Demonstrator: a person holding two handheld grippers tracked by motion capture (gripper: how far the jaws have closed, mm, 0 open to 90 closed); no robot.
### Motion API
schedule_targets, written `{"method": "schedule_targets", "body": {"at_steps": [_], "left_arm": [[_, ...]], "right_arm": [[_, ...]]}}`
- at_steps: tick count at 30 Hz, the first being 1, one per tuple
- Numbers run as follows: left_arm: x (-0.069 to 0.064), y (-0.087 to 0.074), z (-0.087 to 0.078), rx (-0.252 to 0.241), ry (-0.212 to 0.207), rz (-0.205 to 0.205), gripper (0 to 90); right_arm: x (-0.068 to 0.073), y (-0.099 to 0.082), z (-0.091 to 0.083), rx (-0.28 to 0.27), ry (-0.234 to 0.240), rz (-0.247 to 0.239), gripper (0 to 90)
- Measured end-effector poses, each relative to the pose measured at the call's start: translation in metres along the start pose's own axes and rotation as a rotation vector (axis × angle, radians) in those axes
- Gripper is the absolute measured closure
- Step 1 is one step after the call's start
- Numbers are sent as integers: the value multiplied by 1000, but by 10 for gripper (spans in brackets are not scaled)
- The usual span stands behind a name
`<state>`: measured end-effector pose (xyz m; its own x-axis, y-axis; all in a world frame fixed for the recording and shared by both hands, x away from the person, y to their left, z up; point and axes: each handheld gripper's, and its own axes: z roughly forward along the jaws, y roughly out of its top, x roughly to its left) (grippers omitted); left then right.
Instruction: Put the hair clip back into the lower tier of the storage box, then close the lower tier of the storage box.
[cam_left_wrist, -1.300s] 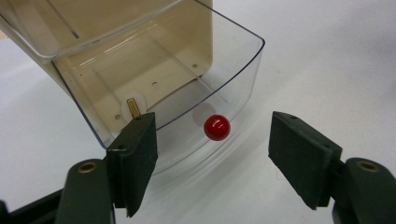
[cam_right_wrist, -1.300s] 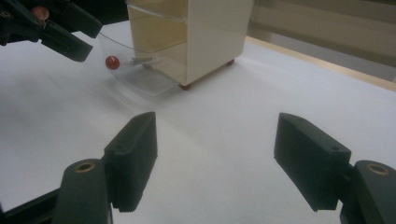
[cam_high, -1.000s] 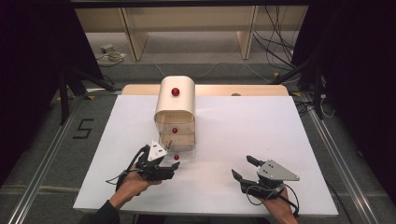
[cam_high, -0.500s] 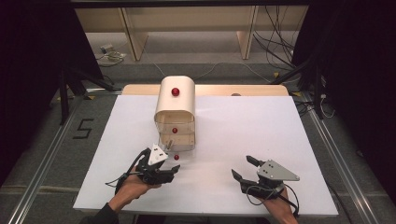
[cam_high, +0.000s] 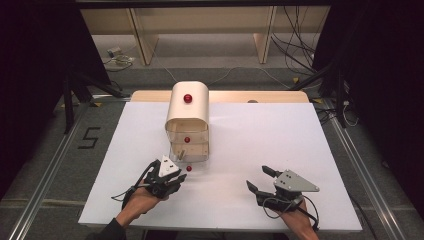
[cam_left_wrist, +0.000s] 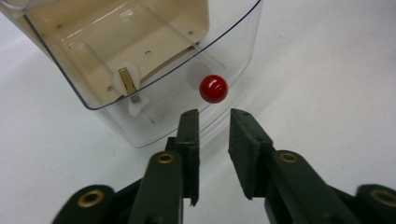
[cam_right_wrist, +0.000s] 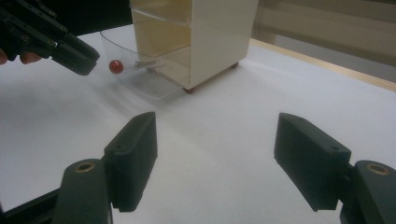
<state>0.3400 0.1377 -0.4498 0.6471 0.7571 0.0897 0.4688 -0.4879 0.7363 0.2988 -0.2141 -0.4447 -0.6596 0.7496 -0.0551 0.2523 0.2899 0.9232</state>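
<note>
A cream drawer cabinet (cam_high: 187, 107) (cam_right_wrist: 210, 37) stands on the white table top, with a red knob on top and one on its middle drawer. Its clear bottom drawer (cam_high: 189, 152) (cam_left_wrist: 154, 56) is pulled out toward me, and a small white and metal piece (cam_left_wrist: 127, 80) lies inside. The drawer's red knob (cam_high: 189, 169) (cam_left_wrist: 214, 88) (cam_right_wrist: 116, 66) sits just beyond my left gripper's (cam_high: 179, 176) (cam_left_wrist: 214, 116) tips. Its jaws stand a narrow gap apart, holding nothing. My right gripper (cam_high: 256, 176) (cam_right_wrist: 215, 135) rests wide open at the front right, well apart from the cabinet.
The white sheet (cam_high: 275, 135) covers the table, with a wooden strip (cam_high: 250, 96) along the back edge. Bare sheet lies right of the cabinet and between the two grippers. A "5" marking (cam_high: 89, 137) is on the floor at left.
The left gripper has edged slightly toward the table's front. The drawer, the cabinet and the right gripper look unmoved.
</note>
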Motion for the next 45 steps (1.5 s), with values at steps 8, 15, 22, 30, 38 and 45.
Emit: {"method": "schedule_targets", "body": {"at_steps": [8,15,22,30,38,45], "left_arm": [[7,1,5,12,35,-13,864],[7,2,9,20,42,-16,889],[9,3,13,16,49,-11,889],[9,4,15,9,47,-6,889],[9,5,15,7,45,0,889],[9,5,16,3,51,2,888]], "right_arm": [[-1,-1,1,0,2,-1,310],[-1,-1,1,-1,4,0,310],[-1,-1,0,5,0,2,310],[0,-2,-3,12,-13,-1,310],[1,-2,-3,11,-16,-4,310],[1,-2,-3,12,-17,-5,310]]}}
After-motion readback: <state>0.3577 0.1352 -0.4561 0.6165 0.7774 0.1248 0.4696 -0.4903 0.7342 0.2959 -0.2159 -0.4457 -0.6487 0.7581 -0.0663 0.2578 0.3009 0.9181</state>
